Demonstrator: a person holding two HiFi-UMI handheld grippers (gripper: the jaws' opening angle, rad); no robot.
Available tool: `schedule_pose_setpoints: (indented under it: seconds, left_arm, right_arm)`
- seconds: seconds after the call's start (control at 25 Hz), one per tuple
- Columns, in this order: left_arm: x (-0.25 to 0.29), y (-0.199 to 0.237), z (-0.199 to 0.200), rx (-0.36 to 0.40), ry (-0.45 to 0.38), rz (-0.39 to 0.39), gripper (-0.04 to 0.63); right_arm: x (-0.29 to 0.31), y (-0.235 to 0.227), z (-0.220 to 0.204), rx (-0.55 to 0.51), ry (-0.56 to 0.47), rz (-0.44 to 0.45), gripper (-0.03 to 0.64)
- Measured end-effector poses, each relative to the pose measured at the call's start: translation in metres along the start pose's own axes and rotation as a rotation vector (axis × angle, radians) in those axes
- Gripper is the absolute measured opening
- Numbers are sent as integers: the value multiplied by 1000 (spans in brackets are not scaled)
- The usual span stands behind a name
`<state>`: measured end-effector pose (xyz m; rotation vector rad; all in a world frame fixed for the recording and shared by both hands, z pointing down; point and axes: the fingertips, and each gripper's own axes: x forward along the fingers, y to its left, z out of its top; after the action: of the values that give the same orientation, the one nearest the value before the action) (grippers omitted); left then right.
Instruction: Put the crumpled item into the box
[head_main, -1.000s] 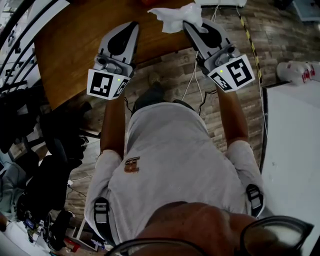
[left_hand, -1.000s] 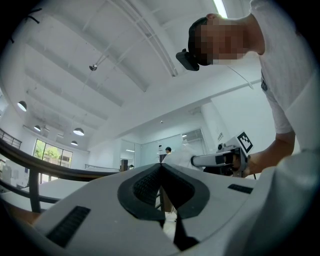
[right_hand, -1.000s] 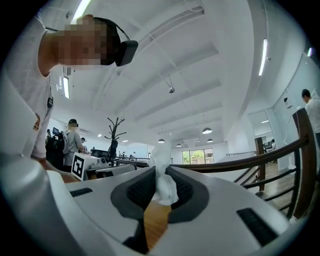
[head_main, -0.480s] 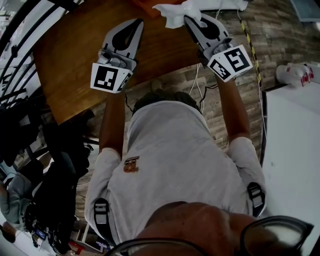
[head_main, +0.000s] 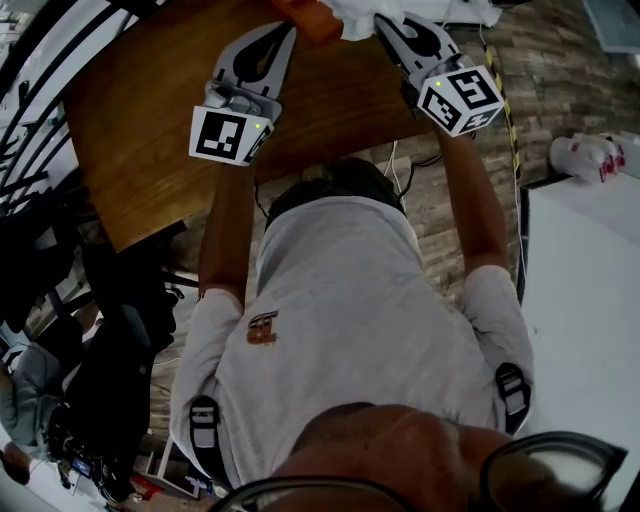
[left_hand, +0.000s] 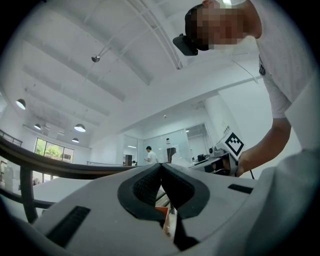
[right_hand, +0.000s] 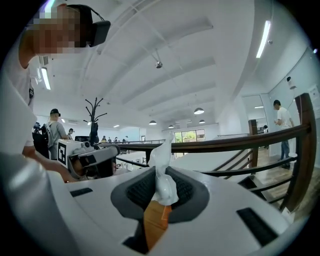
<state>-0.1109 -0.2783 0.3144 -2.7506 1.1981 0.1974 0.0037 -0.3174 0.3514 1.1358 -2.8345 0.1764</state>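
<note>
The crumpled item is a white tissue (right_hand: 162, 185); my right gripper (right_hand: 161, 176) is shut on it, and a twist of it sticks up past the jaws. In the head view the tissue (head_main: 356, 17) hangs at the top edge, just right of an orange box (head_main: 308, 14) on the brown table (head_main: 150, 120). My right gripper (head_main: 385, 20) points toward that box, whose orange (right_hand: 156, 222) shows below the jaws. My left gripper (head_main: 287, 28) reaches the box's near left side; its jaws (left_hand: 160, 166) meet at the tips with nothing held, and orange (left_hand: 162, 212) shows through the gap.
A white table (head_main: 590, 300) stands at the right, with a plastic-wrapped bundle (head_main: 590, 155) on the floor beyond it. Cables (head_main: 395, 165) trail over the brick-pattern floor under the table's edge. A black railing (head_main: 40, 90) and dark bags (head_main: 110, 330) crowd the left.
Both grippers have moved forward over the table toward the orange box, the right one carrying the tissue with it. The box has come into view at the top edge.
</note>
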Motion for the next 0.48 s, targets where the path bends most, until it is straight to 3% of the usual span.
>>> schedule_pose_setpoints:
  seconds: [0.48]
  left_arm:
    - [36,19,-30,-16,57,75,20]
  right_arm:
    - [73,-69,-57,-11,216,23,66]
